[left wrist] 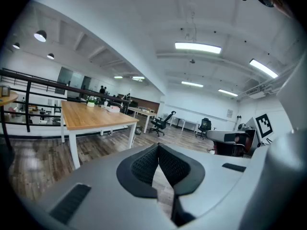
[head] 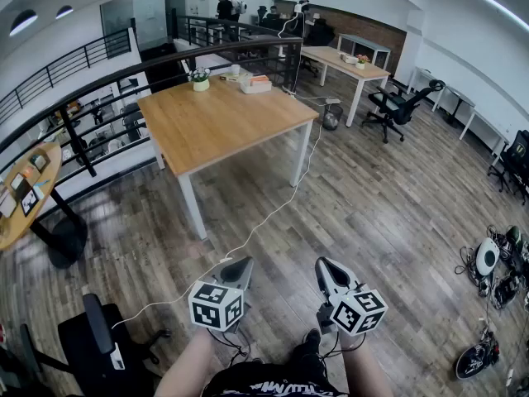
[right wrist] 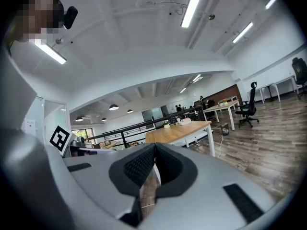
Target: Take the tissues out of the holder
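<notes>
The tissue holder point(head: 255, 83), a pale box with an orange top, stands at the far end of the wooden table point(head: 223, 121). It is small in the left gripper view point(left wrist: 114, 109) and in the right gripper view point(right wrist: 184, 121). Both grippers are held low and close to the person's body, well short of the table. My left gripper point(head: 240, 265) has its jaw tips touching point(left wrist: 157, 146) with nothing between them. My right gripper point(head: 325, 265) is likewise shut and empty point(right wrist: 155, 146). Each points out over the wood floor towards the table.
A potted plant point(head: 200, 81) stands beside the holder. A white cable point(head: 273, 213) runs from the table across the floor towards me. A black chair point(head: 95, 337) is at lower left, a railing point(head: 99, 81) behind the table, and loose gear point(head: 492, 259) at right.
</notes>
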Available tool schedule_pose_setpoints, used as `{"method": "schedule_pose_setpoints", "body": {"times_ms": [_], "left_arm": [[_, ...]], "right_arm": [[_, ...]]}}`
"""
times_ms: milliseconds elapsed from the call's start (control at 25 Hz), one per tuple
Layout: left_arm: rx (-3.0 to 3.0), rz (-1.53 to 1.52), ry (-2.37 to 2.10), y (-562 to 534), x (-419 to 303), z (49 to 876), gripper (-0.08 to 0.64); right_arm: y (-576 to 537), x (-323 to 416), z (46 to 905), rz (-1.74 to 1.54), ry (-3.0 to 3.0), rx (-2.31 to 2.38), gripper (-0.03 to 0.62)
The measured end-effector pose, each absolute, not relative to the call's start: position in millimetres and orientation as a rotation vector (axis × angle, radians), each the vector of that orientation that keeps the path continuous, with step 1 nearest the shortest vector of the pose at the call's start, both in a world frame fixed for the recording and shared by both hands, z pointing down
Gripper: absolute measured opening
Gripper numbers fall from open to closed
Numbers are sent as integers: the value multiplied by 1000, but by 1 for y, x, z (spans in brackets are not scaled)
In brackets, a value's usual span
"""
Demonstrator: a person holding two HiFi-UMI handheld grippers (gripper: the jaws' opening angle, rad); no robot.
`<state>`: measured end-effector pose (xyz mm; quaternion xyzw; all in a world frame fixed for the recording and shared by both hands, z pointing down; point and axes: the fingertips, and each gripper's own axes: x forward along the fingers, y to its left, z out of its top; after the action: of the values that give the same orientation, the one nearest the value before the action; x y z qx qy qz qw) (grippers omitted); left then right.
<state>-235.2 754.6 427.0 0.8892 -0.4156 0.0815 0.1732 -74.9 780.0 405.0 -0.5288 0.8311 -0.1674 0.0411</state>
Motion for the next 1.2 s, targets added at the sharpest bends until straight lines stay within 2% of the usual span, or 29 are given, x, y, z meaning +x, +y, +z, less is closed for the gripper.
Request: {"method": "schedule_pose_setpoints", "body": {"times_ms": [600, 1200], "left_arm": [[2562, 240, -1102, 782, -227, 425, 11], [2447, 243, -1119, 743, -231, 454, 11]], "right_arm": [[824, -70, 416, -540, 2521, -1686, 18], [790, -86, 424, -551, 2620, -1547, 18]]}}
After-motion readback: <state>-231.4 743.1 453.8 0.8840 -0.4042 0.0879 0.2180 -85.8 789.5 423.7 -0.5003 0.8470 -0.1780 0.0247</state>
